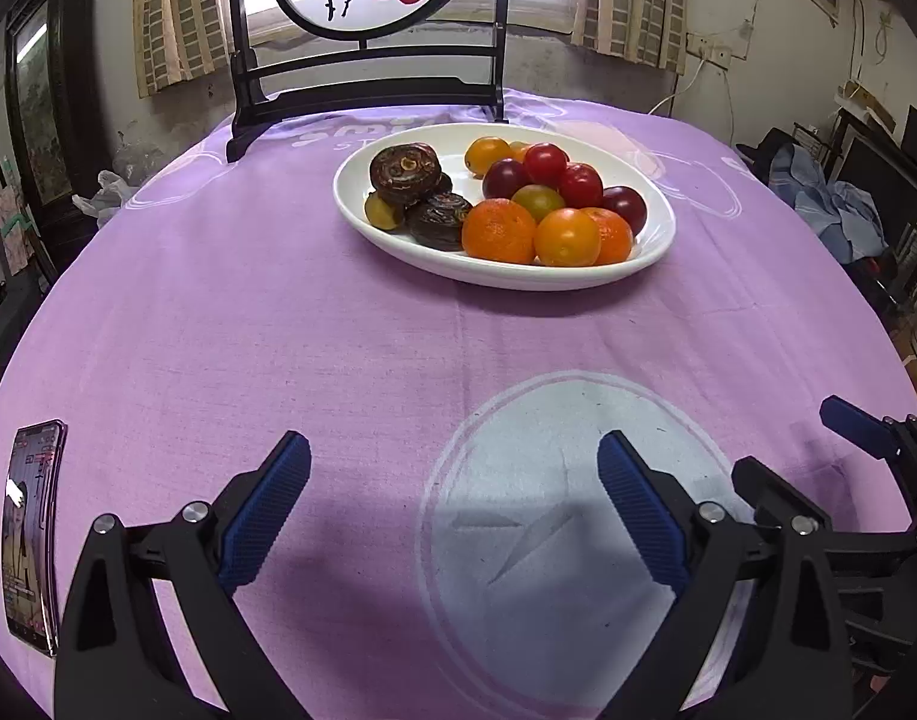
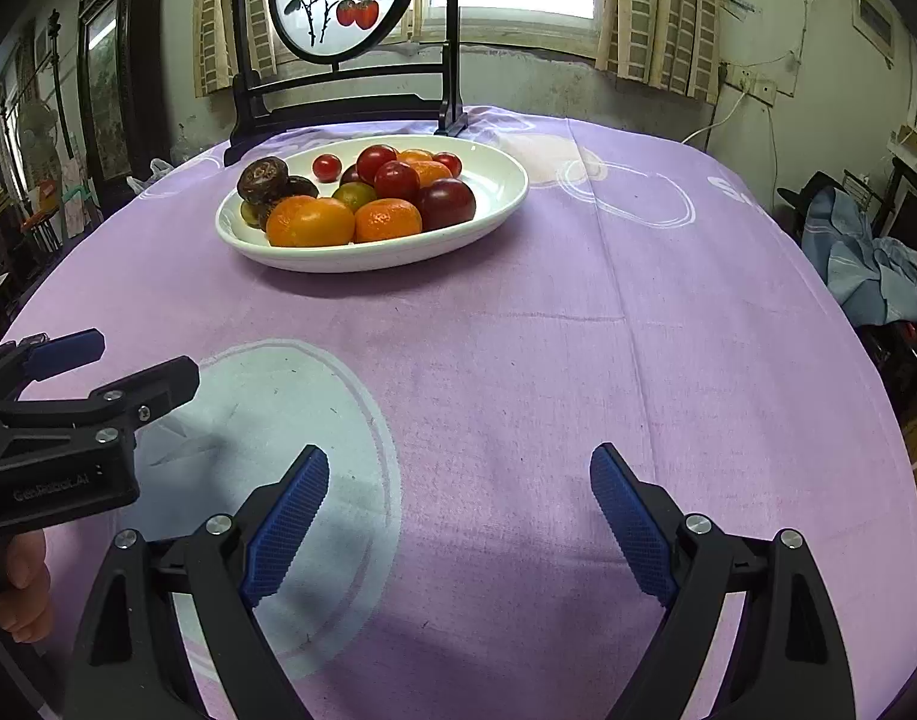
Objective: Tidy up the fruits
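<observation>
While fruit fills the plate [image 1: 656, 252], a phone [image 1: 31, 534] lies nearby.

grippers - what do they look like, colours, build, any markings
Both match: the left gripper and right gripper have black plastic linkage arms with silver pivot bolts, each ending in two blue ribbed pads. The right wrist view shows faint embossed lettering on the left gripper's body, too dim to read. No cables or sleeves show.
</observation>
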